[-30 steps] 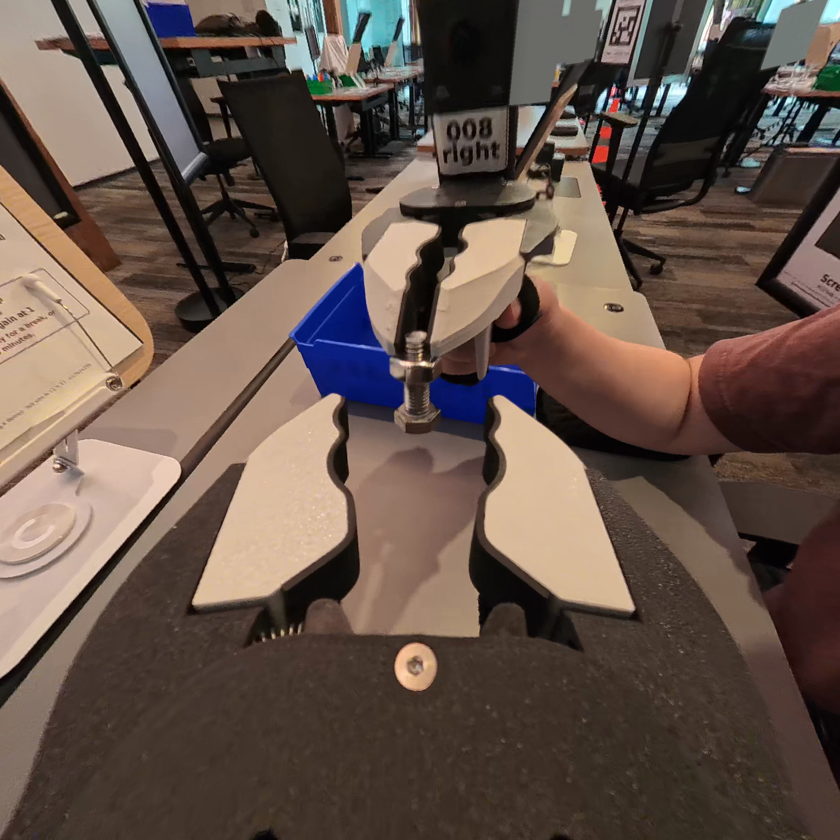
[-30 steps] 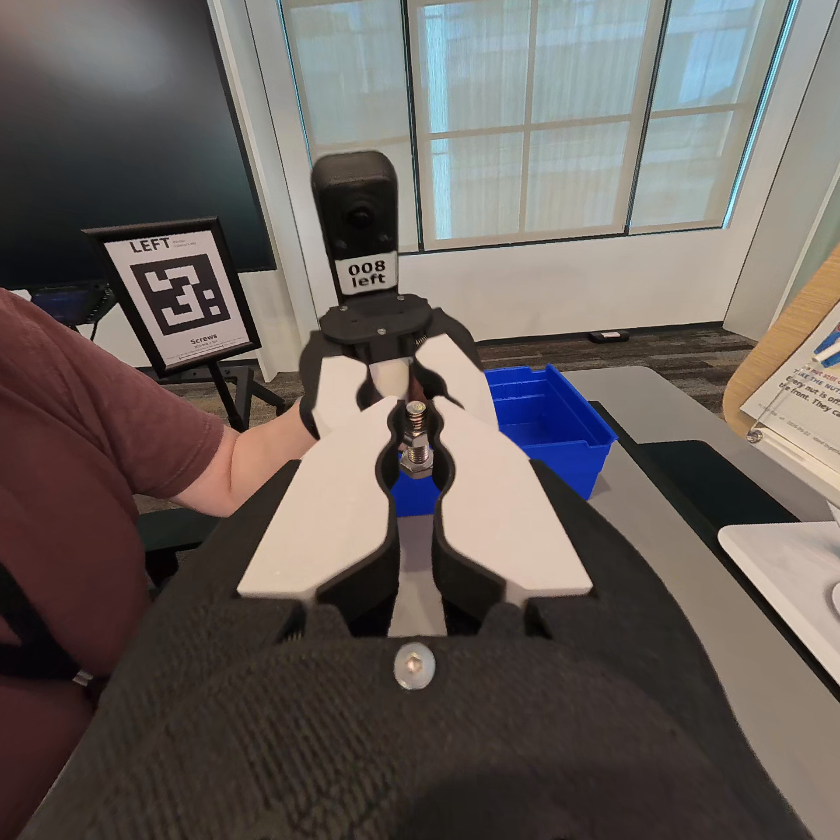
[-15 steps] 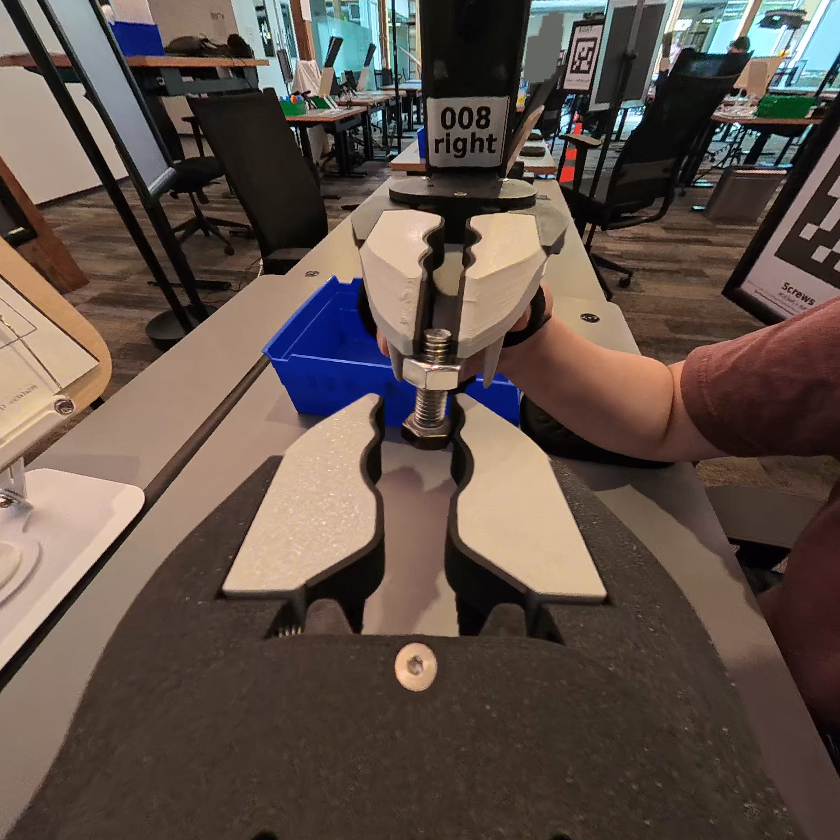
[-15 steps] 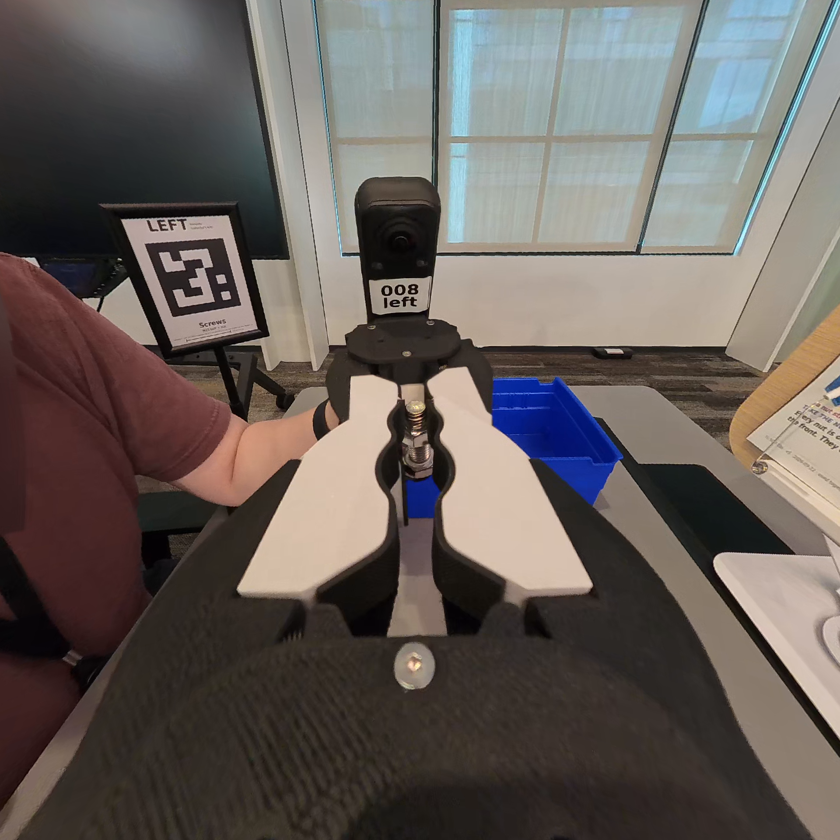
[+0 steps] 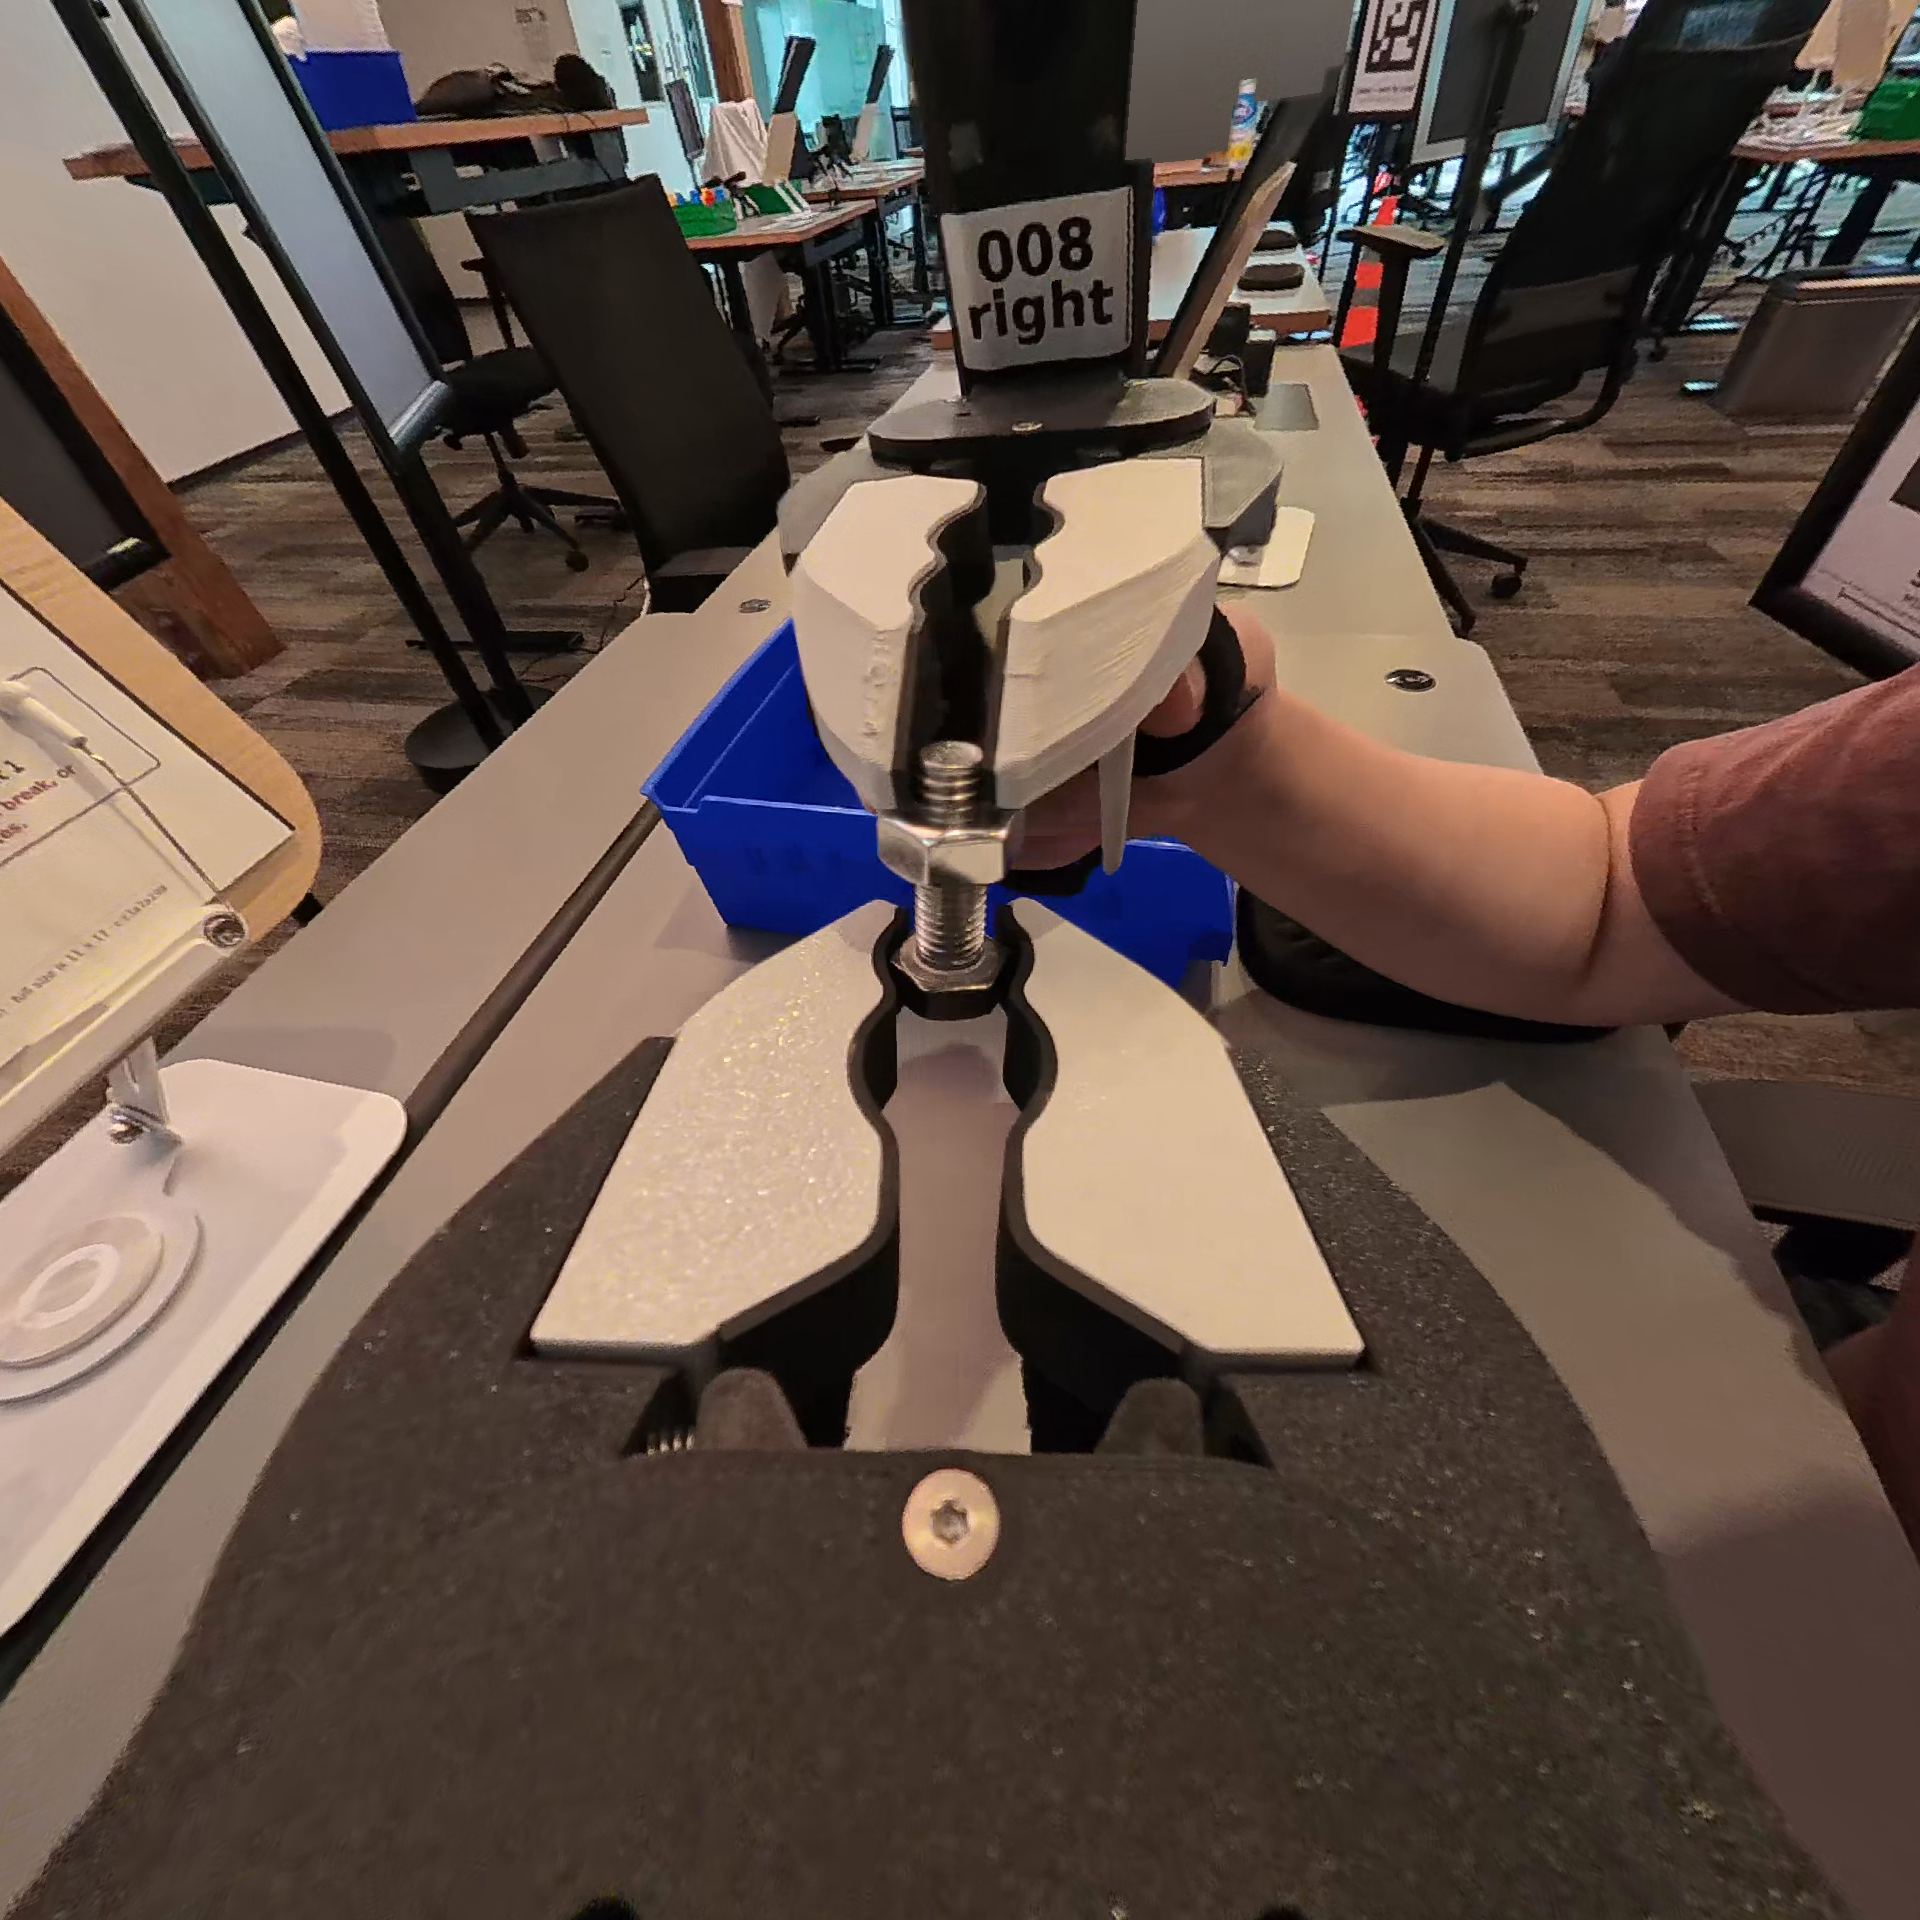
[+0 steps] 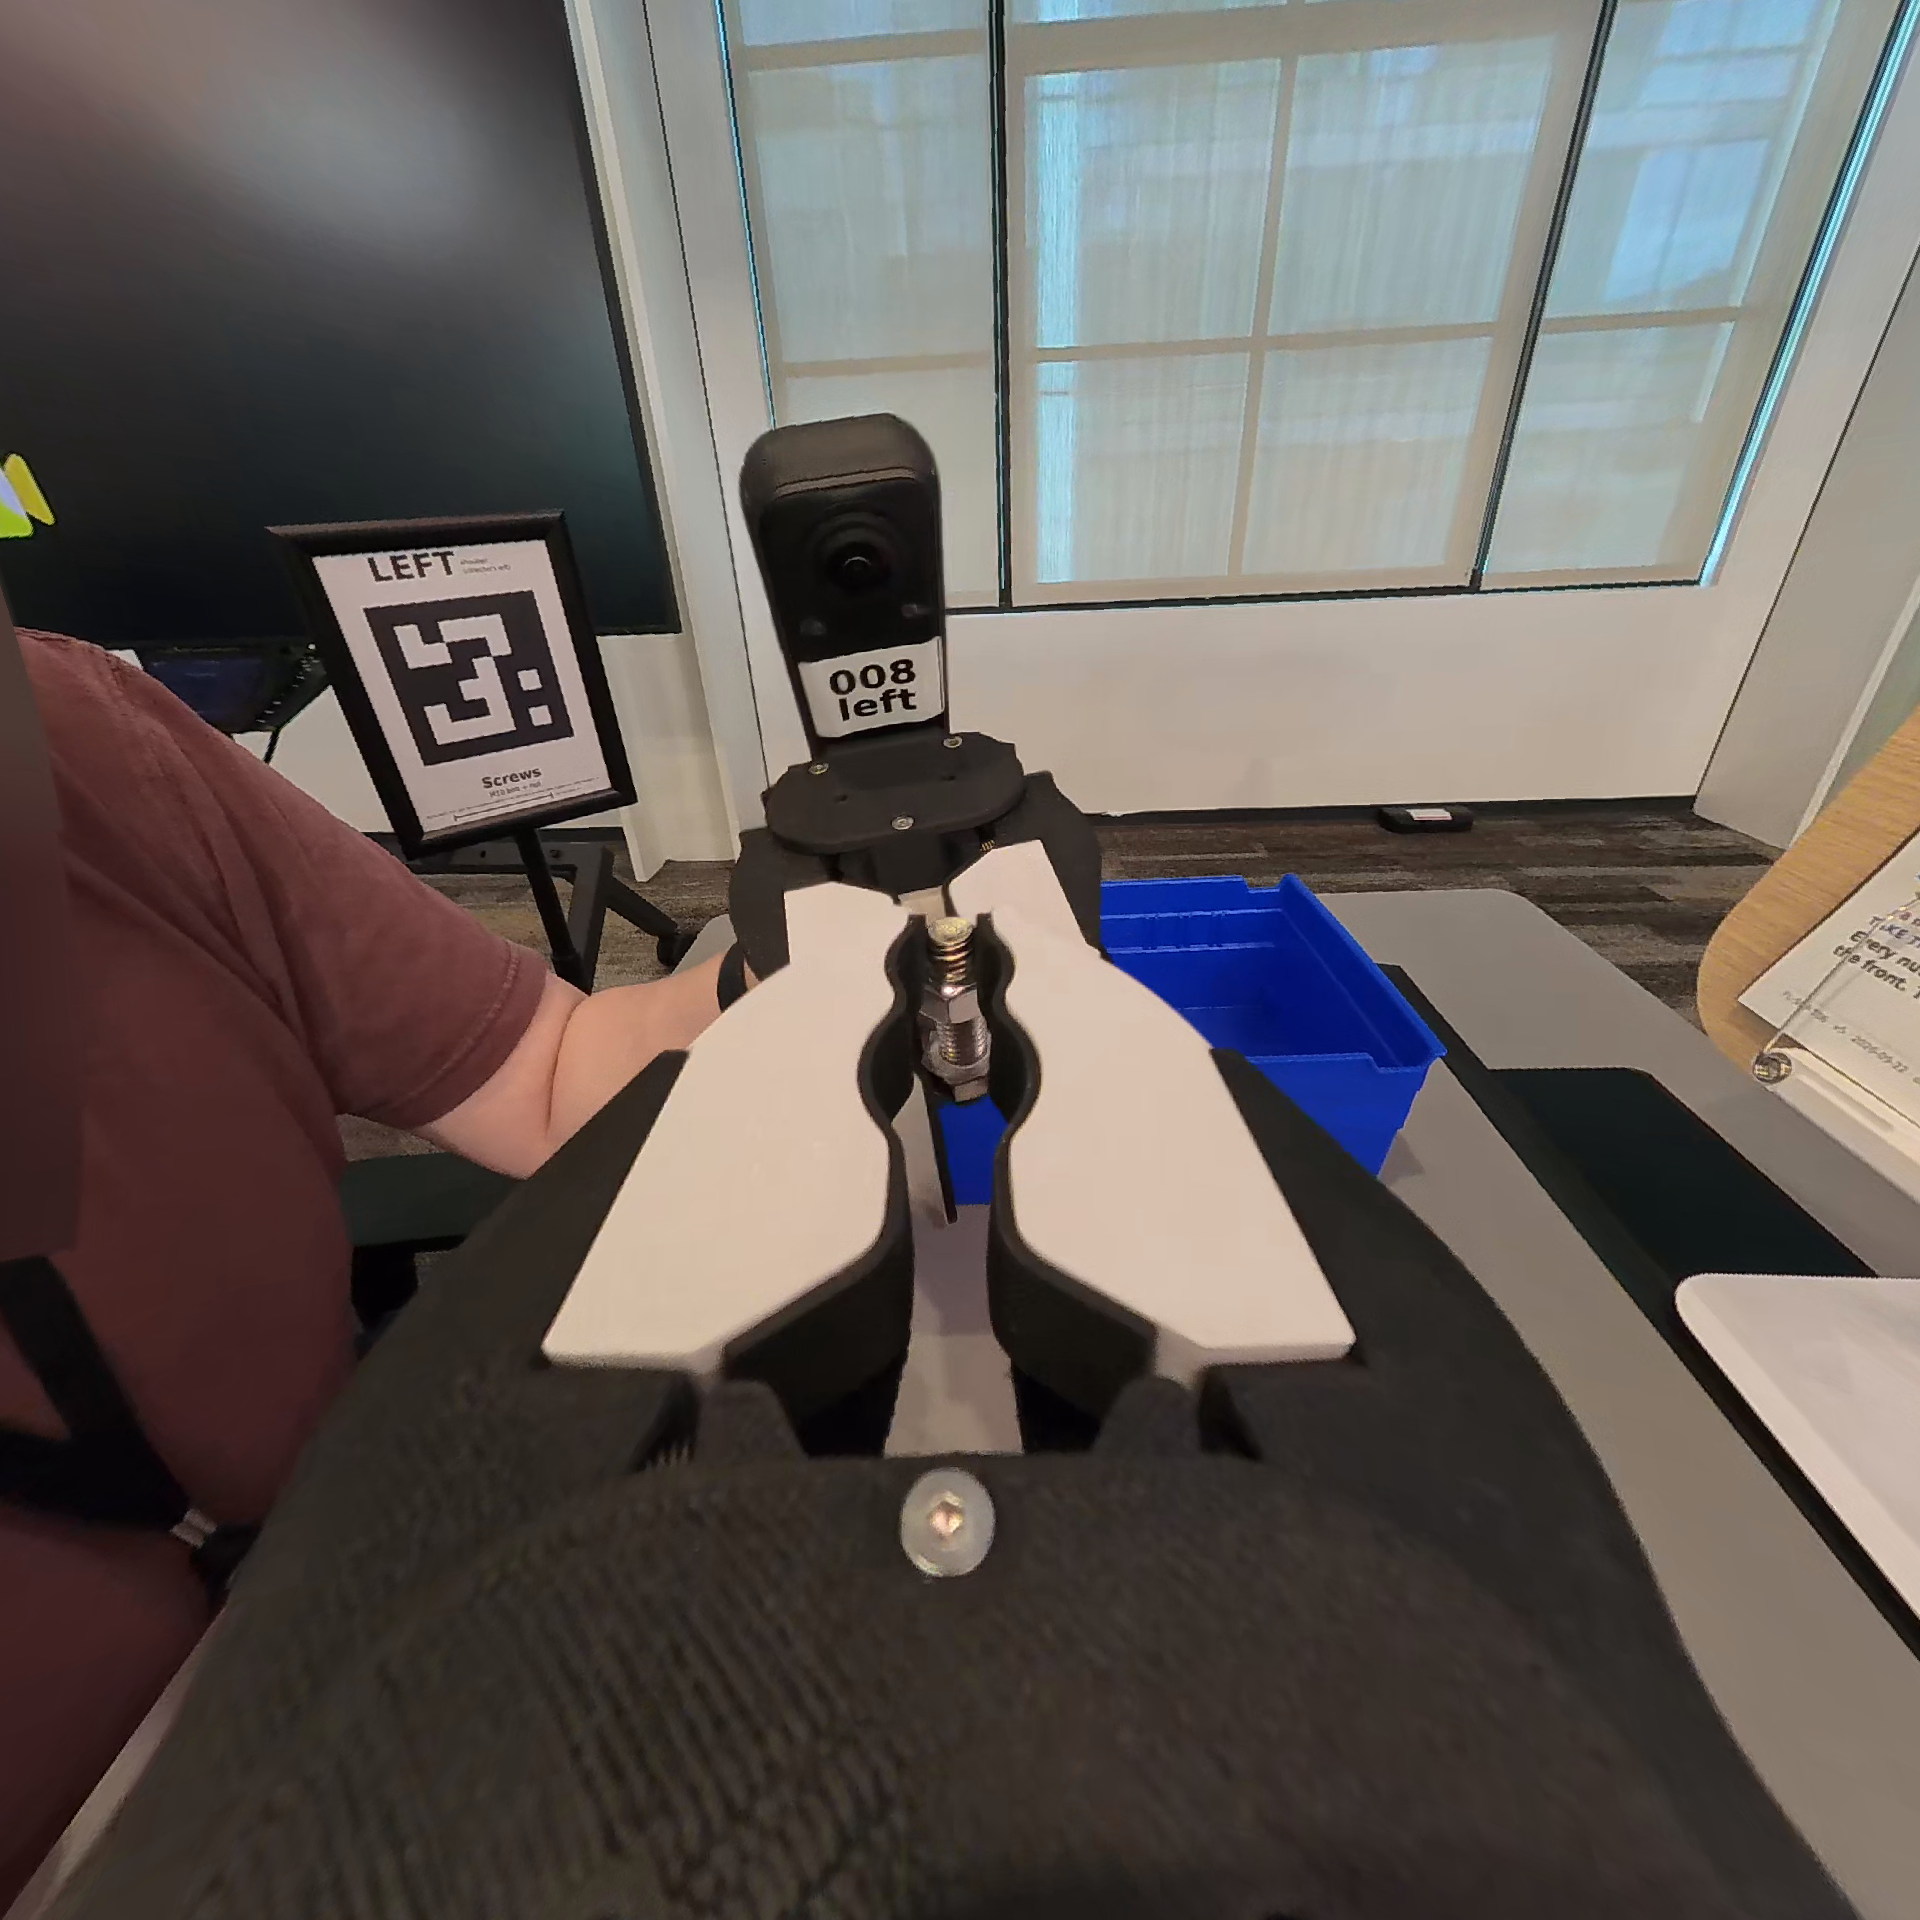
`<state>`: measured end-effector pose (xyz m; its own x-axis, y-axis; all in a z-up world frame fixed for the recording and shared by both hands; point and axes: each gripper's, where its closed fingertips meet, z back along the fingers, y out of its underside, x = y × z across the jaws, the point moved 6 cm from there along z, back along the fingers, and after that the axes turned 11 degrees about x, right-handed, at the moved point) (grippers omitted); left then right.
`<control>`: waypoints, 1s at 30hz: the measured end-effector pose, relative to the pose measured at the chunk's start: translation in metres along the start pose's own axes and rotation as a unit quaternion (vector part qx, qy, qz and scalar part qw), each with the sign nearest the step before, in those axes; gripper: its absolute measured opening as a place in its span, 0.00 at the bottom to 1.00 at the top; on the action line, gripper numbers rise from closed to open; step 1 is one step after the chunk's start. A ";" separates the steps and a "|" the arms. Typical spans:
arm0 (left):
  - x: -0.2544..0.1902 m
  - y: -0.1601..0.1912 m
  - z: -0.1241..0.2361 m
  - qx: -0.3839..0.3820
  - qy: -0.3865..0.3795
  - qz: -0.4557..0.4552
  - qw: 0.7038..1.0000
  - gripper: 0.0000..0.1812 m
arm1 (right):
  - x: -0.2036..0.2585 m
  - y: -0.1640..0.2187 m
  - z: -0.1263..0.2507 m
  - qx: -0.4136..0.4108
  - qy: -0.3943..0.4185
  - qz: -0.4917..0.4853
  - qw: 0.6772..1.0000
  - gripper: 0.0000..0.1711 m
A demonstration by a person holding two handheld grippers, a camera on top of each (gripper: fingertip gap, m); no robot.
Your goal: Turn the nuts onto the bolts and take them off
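Now both grippers' white fingers clamp one threaded steel bolt (image 5: 948,920): right (image 5: 951,795) above the hex nut (image 5: 943,842), left (image 5: 948,971) on its head.

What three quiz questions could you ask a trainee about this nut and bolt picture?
1. True or false: the hex nut sits on the bolt, partway along its thread.
2. What colour is the bin on the table behind the bolt? A red, B blue, C green.
3. Fill the gap: the right hand-held gripper pinches the bolt's ___ end, above the hex nut.

Key: 1 true; 2 B; 3 threaded.
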<state>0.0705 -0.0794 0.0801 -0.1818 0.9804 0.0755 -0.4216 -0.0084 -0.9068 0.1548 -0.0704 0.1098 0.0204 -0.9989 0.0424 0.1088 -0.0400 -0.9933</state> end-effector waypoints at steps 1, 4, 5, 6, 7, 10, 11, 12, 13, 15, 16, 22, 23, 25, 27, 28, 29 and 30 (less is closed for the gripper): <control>-0.001 0.000 0.000 -0.002 -0.004 -0.006 1.000 0.08 | 0.000 0.000 0.000 -0.002 -0.001 0.000 1.000 0.06; -0.001 -0.001 -0.001 -0.003 -0.009 -0.005 1.000 0.08 | 0.000 -0.001 0.001 -0.003 0.000 0.003 1.000 0.06; -0.001 -0.001 -0.001 -0.004 -0.006 -0.002 1.000 0.08 | 0.000 -0.001 0.001 -0.004 0.000 0.002 1.000 0.06; 0.000 -0.002 0.000 -0.007 -0.008 -0.003 1.000 0.08 | 0.000 -0.001 0.001 -0.005 0.001 0.001 1.000 0.06; 0.000 -0.002 0.000 -0.008 -0.012 -0.005 1.000 0.08 | 0.000 -0.001 0.001 -0.006 -0.001 -0.001 1.000 0.06; 0.001 0.000 -0.002 0.004 -0.022 -0.007 1.000 0.08 | -0.002 0.000 0.001 -0.001 0.008 0.004 1.000 0.06; 0.002 0.000 -0.002 0.004 -0.025 -0.003 1.000 0.08 | -0.001 -0.002 0.003 -0.005 0.016 0.011 1.000 0.12; 0.003 0.000 -0.002 0.004 -0.026 0.002 1.000 0.08 | -0.001 -0.004 0.004 -0.012 0.021 0.017 1.000 0.17; 0.005 0.000 -0.002 0.000 -0.027 0.009 1.000 0.08 | 0.000 -0.006 0.006 -0.016 0.026 0.021 0.999 0.19; 0.007 0.000 -0.002 -0.009 -0.019 0.024 0.999 0.08 | -0.002 -0.006 0.009 -0.018 0.039 0.023 0.999 0.24; 0.007 0.000 -0.002 -0.017 -0.010 0.030 0.999 0.08 | -0.004 -0.005 0.009 -0.017 0.044 0.020 0.999 0.27; 0.005 -0.001 -0.006 -0.029 0.002 0.035 0.999 0.08 | -0.003 0.005 -0.011 -0.002 0.006 -0.002 1.000 0.37; 0.004 -0.001 -0.007 -0.029 0.002 0.035 0.999 0.08 | -0.002 0.007 -0.015 0.003 0.003 -0.001 1.000 0.38; 0.004 -0.001 -0.009 -0.027 0.000 0.036 0.999 0.08 | 0.002 0.007 -0.019 0.011 -0.005 0.006 1.000 0.39; 0.006 0.000 -0.009 -0.027 -0.008 0.039 0.999 0.08 | 0.005 0.007 -0.020 0.019 -0.007 0.012 1.000 0.41; 0.008 0.000 -0.008 -0.032 -0.011 0.043 0.998 0.08 | 0.005 0.006 -0.019 0.022 -0.003 0.015 1.000 0.41; 0.010 -0.001 -0.005 -0.038 -0.014 0.048 0.998 0.08 | 0.006 0.005 -0.018 0.023 0.002 0.018 1.000 0.41; 0.012 -0.002 -0.002 -0.045 -0.019 0.053 0.997 0.08 | 0.006 0.004 -0.017 0.024 0.006 0.021 0.999 0.42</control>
<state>0.0709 -0.0671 0.0817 -0.2549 0.9669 -0.0085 -0.3175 -0.0920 -0.9438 0.1388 -0.0769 0.1042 0.0135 -0.9999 0.0000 0.1561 0.0021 -0.9877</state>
